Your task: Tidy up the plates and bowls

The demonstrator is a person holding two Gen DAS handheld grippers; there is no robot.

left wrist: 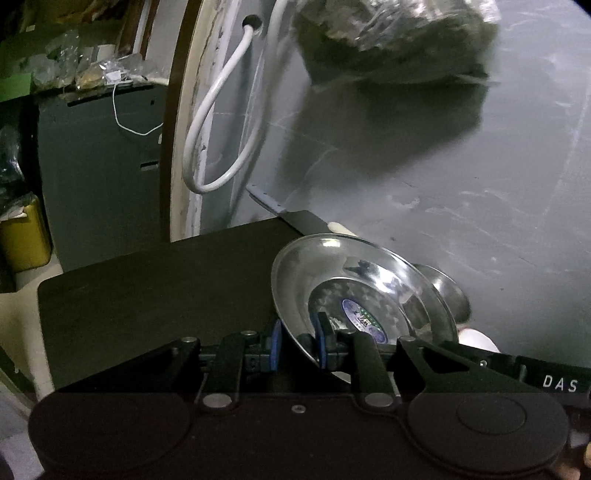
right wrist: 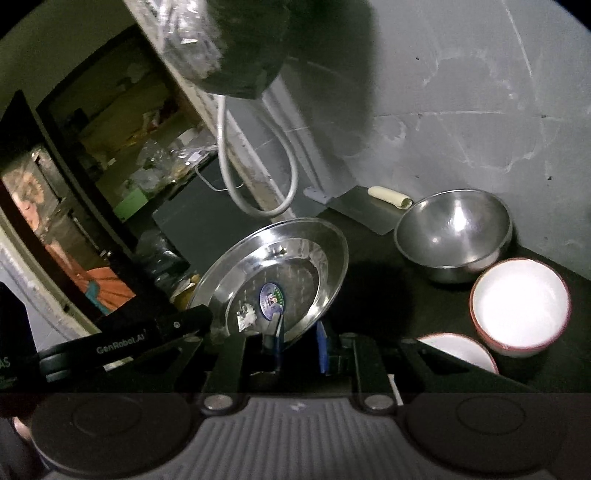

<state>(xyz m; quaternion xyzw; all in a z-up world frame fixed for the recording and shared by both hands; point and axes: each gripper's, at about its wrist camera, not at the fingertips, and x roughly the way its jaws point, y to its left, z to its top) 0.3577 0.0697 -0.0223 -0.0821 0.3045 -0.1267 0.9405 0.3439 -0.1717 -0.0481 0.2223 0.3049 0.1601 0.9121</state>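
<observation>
A shiny steel plate (left wrist: 365, 291) with a round sticker in its middle is held tilted above the dark table (left wrist: 147, 288). My left gripper (left wrist: 297, 343) has its blue pads on either side of the plate's near rim. In the right wrist view my right gripper (right wrist: 300, 345) straddles the rim of the same plate (right wrist: 280, 280). A steel bowl (right wrist: 454, 232) stands at the table's back right. A white bowl with a red rim (right wrist: 521, 299) stands in front of it, and a second white bowl (right wrist: 461, 350) lies nearer, partly hidden by the gripper.
A grey wall (left wrist: 461, 184) runs behind the table. A white cable loop (left wrist: 218, 129) hangs by a door frame. A foil-wrapped bundle (left wrist: 391, 33) hangs above. A flat scraper with a cream handle (right wrist: 388, 195) leans at the wall. Cluttered shelves (right wrist: 147, 155) are at left.
</observation>
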